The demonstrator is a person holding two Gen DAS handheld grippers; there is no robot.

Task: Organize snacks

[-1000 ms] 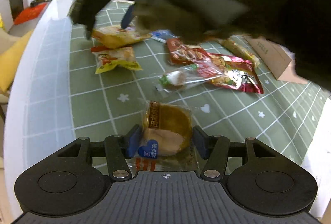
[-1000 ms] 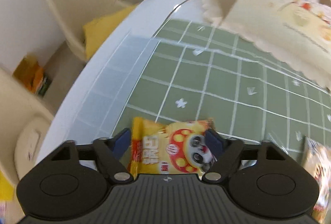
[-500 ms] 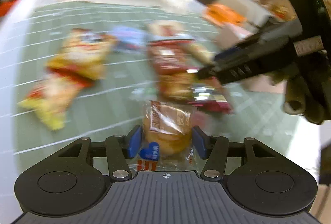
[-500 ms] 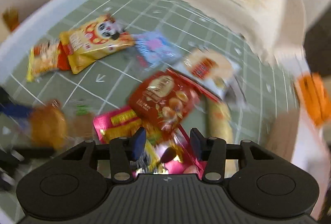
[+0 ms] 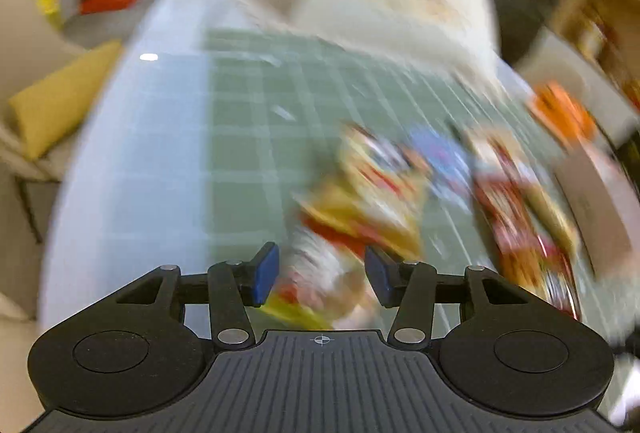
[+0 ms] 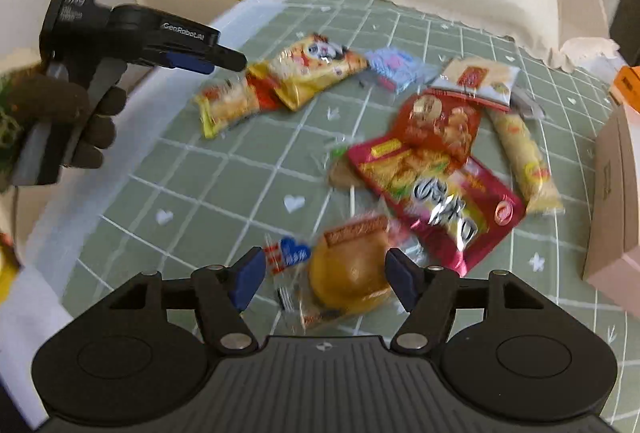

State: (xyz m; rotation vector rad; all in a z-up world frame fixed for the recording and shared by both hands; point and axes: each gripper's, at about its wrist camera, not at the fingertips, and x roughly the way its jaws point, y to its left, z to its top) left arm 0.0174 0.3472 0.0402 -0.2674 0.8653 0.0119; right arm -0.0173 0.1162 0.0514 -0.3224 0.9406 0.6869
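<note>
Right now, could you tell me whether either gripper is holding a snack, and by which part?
Nothing is held. The right gripper, jaws just opening, straddles the bun packet without pressing it; the left gripper, jaws just closing, is empty.

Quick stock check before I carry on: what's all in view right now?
Bun pack: one, golden, nearest, between right claw's fingers.
Magenta bag: one, centre.
Red bag: one, overlapping the magenta bag.
Panda bag: one, yellow, far left.
Yellow-red pack: one, beside the panda bag.
Blue packet: one, behind centre.
White-red pack: one, far right.
Long yellow pack: one, right.
Cardboard box: one, right edge.
Tablecloth: green, checked.
Left claw: black, over the left-hand snacks; gloved hand.
Right claw: open.
</note>
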